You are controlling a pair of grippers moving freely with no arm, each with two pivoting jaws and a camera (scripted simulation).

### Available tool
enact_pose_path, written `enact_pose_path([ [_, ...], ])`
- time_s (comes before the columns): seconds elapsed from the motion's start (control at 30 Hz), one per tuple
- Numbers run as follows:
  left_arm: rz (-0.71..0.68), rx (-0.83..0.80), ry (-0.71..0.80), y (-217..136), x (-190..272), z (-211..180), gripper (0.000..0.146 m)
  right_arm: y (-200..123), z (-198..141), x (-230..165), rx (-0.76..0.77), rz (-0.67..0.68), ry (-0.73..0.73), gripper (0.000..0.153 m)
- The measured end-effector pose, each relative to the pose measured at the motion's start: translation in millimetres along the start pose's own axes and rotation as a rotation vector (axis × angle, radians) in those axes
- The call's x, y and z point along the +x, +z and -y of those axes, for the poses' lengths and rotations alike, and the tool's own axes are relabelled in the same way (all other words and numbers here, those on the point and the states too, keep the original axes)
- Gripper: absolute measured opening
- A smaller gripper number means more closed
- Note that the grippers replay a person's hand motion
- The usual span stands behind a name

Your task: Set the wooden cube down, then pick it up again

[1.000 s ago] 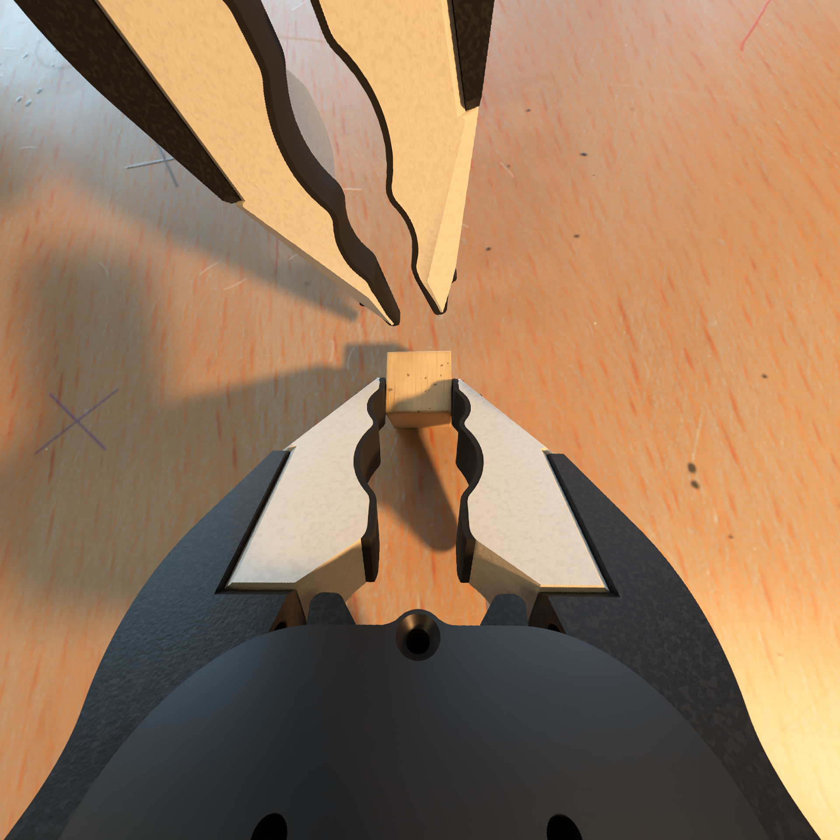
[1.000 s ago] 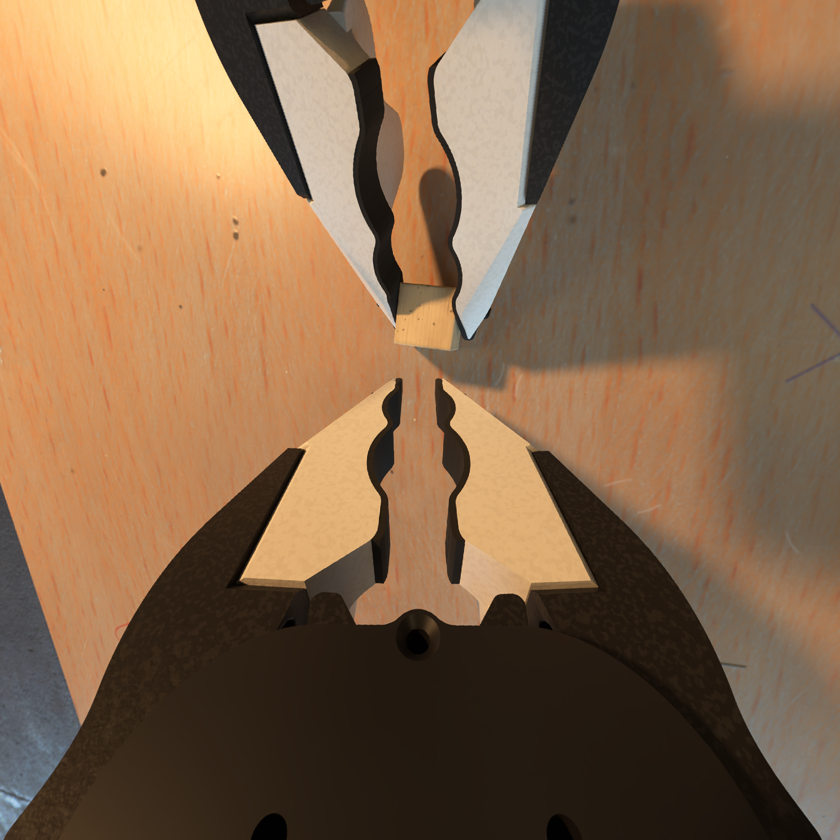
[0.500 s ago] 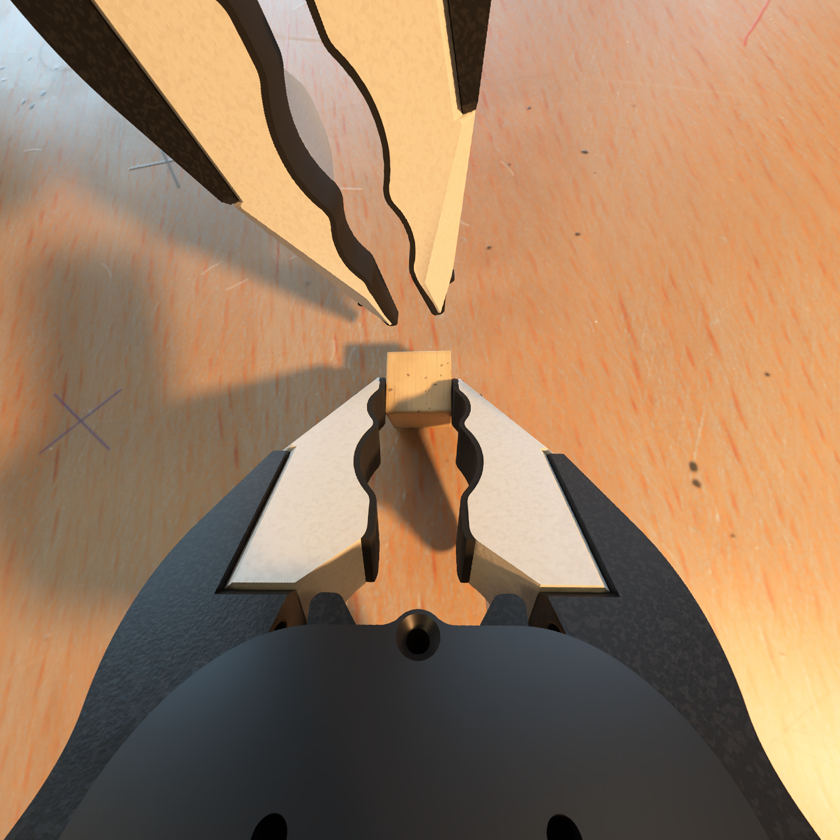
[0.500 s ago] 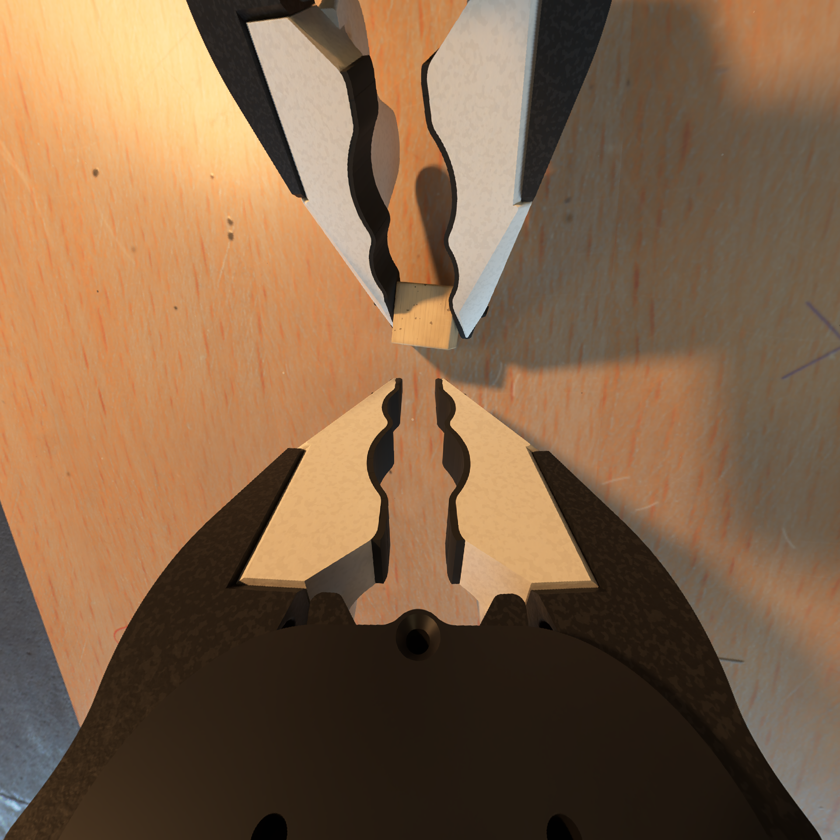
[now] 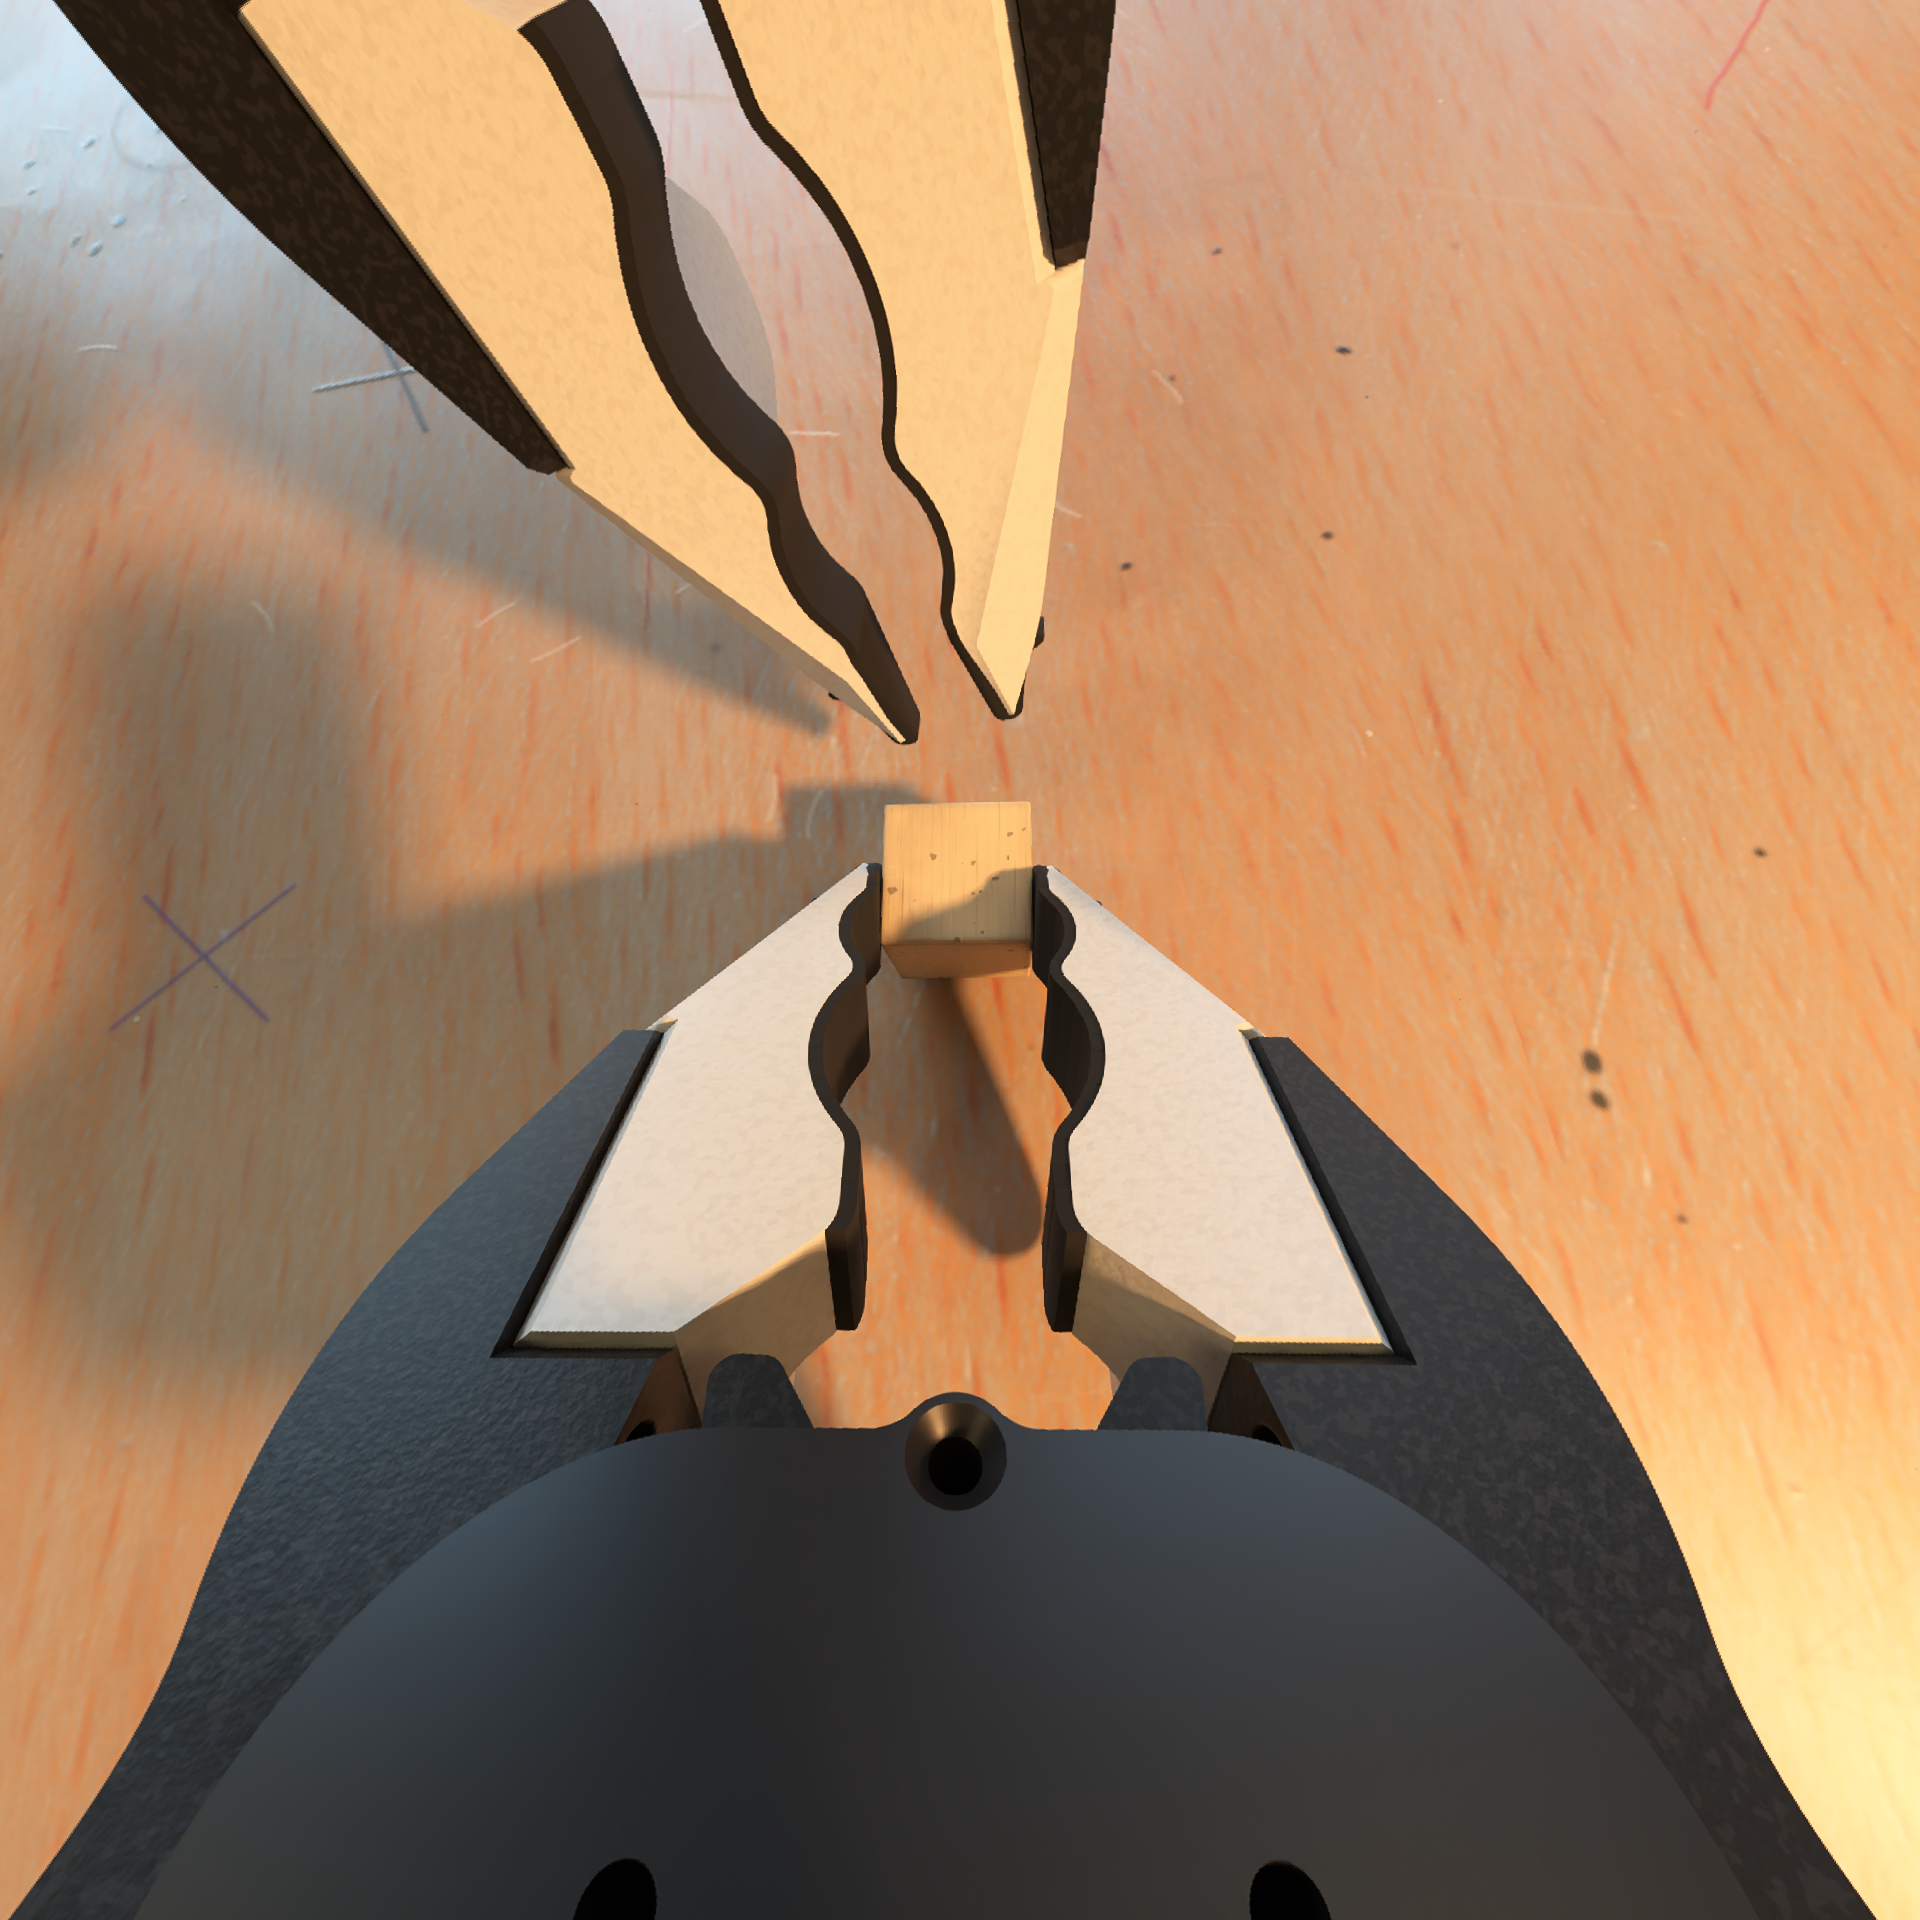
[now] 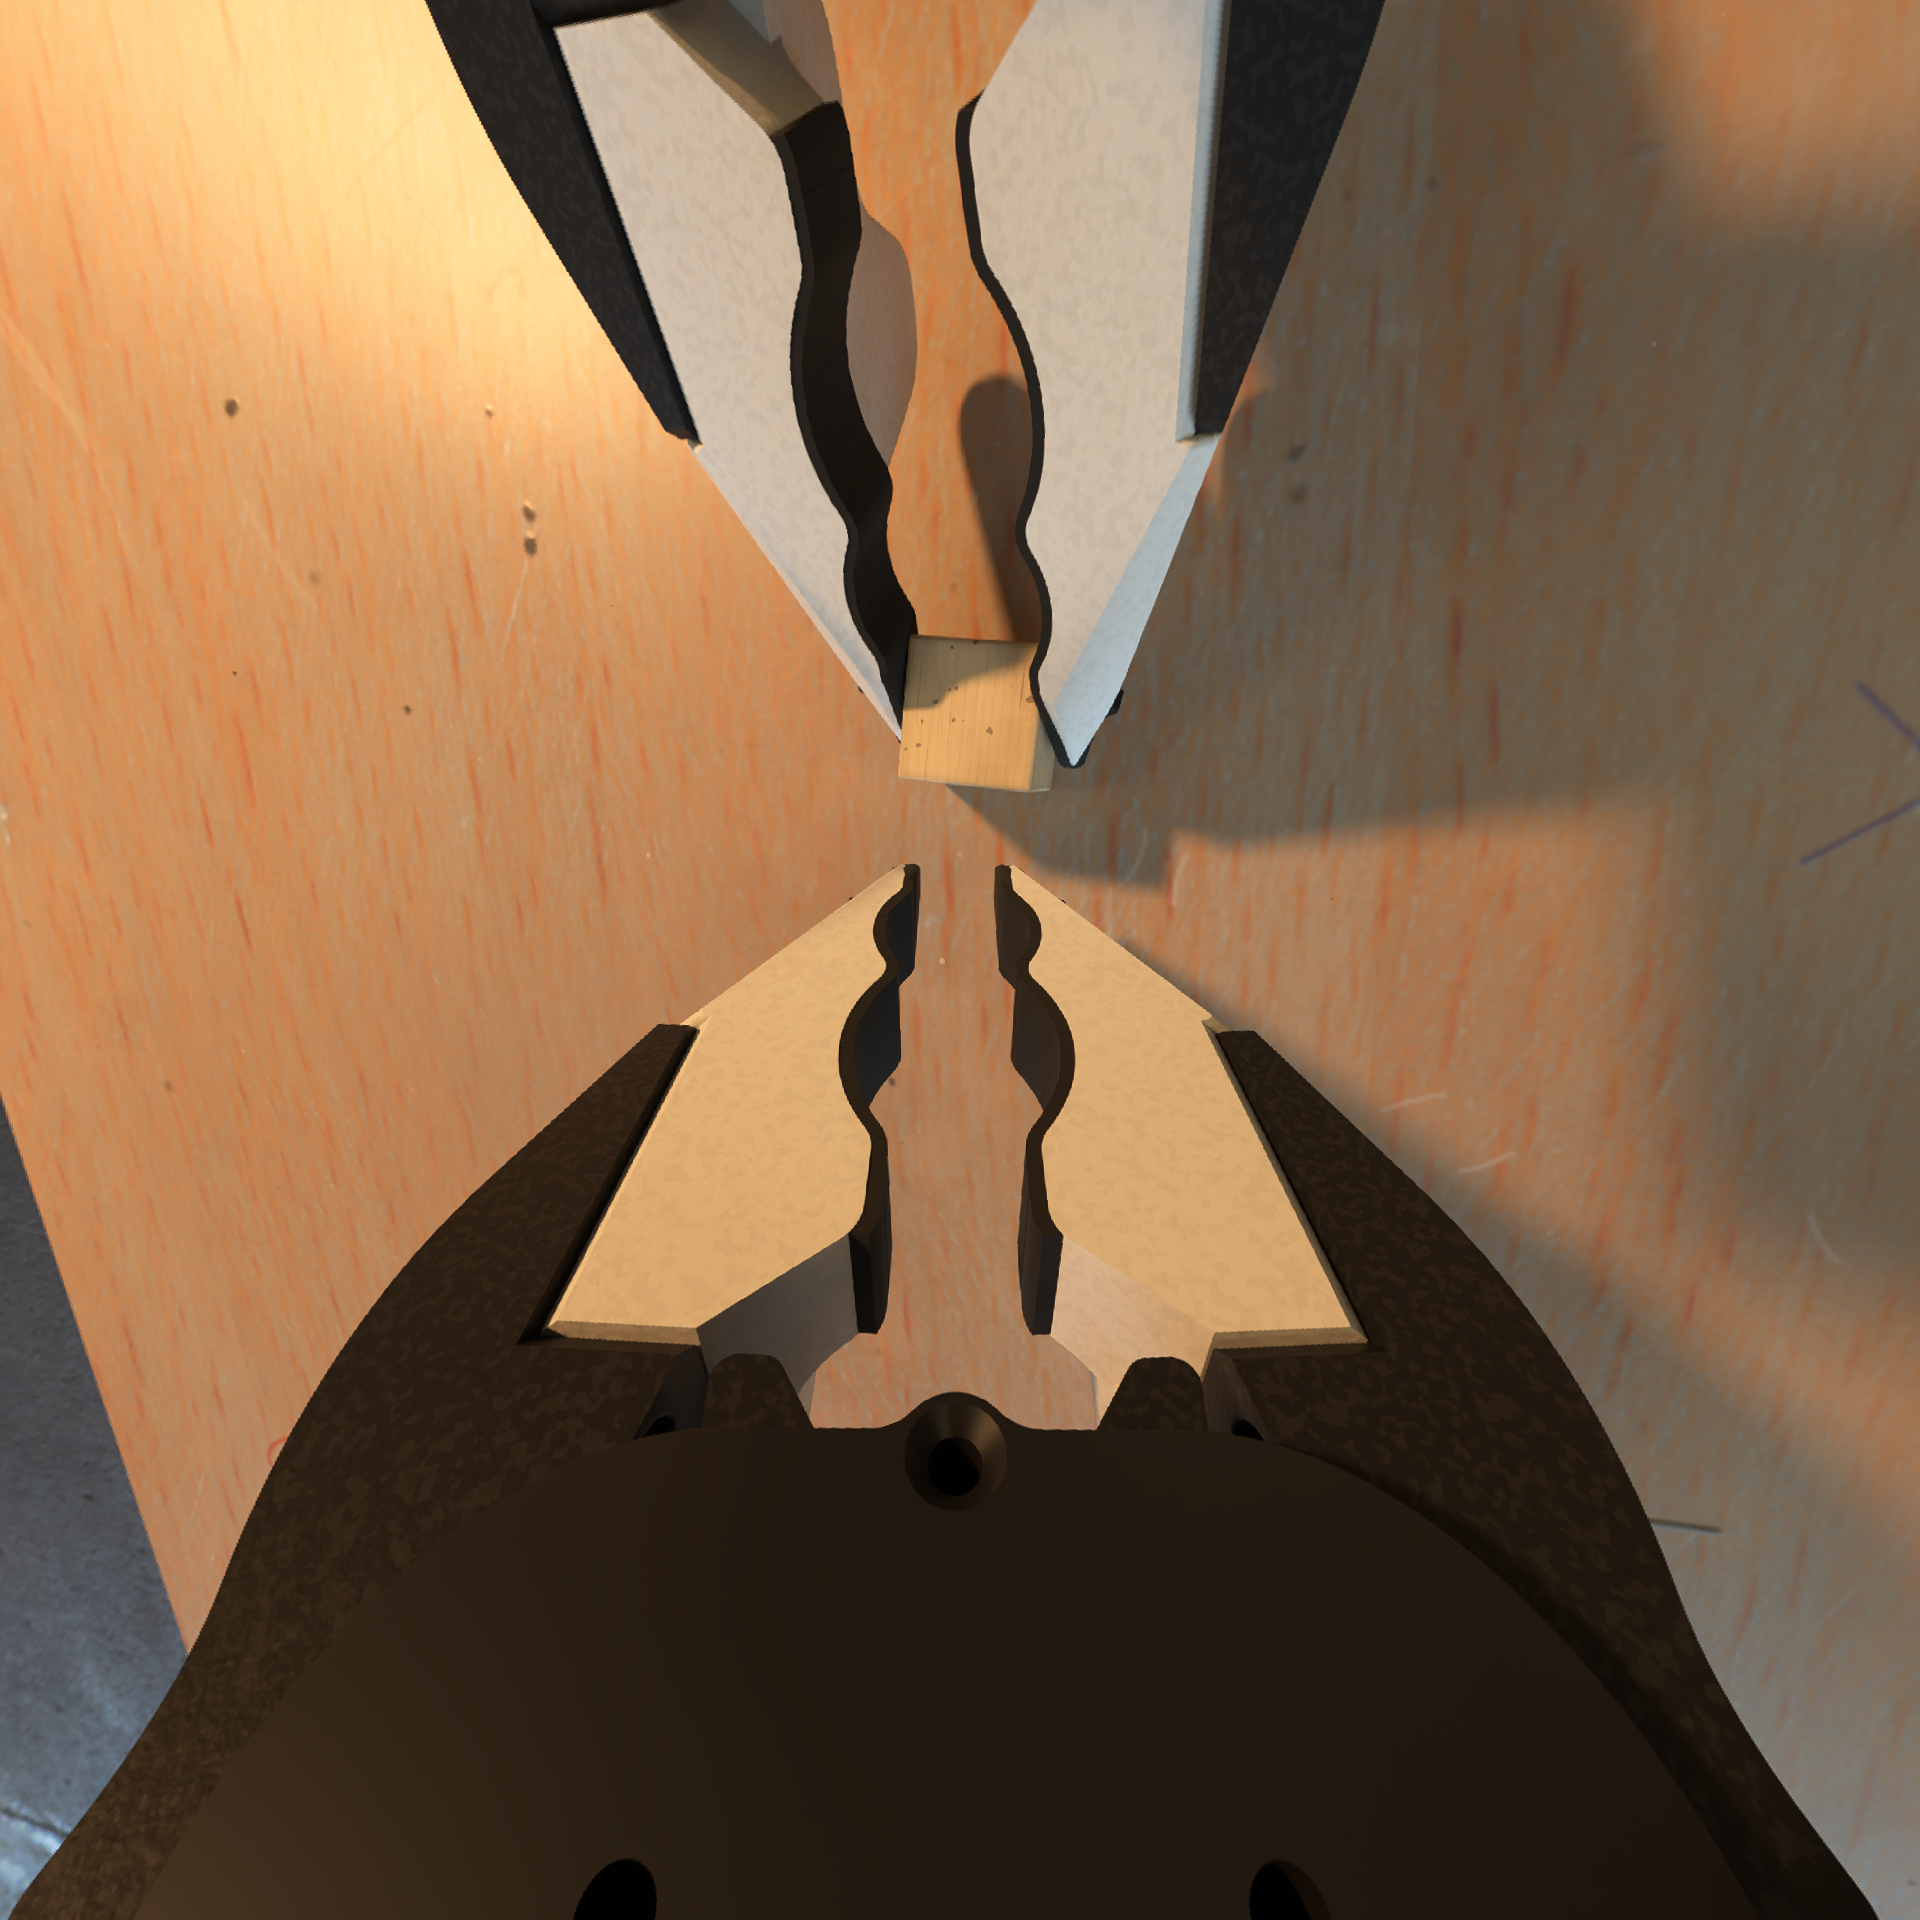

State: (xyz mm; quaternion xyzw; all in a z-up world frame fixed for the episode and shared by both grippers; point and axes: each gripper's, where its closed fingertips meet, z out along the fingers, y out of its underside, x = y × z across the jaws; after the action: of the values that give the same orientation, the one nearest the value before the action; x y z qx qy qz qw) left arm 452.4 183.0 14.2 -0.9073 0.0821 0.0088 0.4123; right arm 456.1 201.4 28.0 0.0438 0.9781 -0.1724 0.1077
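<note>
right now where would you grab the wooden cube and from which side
Take the wooden cube across its two flat, parallel side faces, coming along the table from the left gripper side, as its fingertips already clamp it there. The faces are square to the pads, so the grip looks stable. The right gripper faces it head-on, empty and nearly closed.

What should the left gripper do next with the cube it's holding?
Probably ease straight down toward the table. The left gripper is shut on the wooden cube, and the cube's shadow lies offset on the wood, which suggests it hangs above the surface, so opening now would likely drop it. The right gripper sits just short of the cube, nearly closed and empty; leave it there.
</note>
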Motion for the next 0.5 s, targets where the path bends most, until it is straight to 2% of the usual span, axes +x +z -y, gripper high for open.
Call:
enact_pose_path([
  [0.23, 0.004, 0.002, 0.005, -7.5, -3.1, -2.8, 0.028, -6.7, 1.0, -0.2, 0.032, 0.035, 0.015, 0.014],
  [0.5, 0.012, -0.014, 0.029, -12.2, -3.3, -4.2, 0.028, 0.3, -0.6, -3.5, -0.015, 0.025, 0.001, 0.014],
])
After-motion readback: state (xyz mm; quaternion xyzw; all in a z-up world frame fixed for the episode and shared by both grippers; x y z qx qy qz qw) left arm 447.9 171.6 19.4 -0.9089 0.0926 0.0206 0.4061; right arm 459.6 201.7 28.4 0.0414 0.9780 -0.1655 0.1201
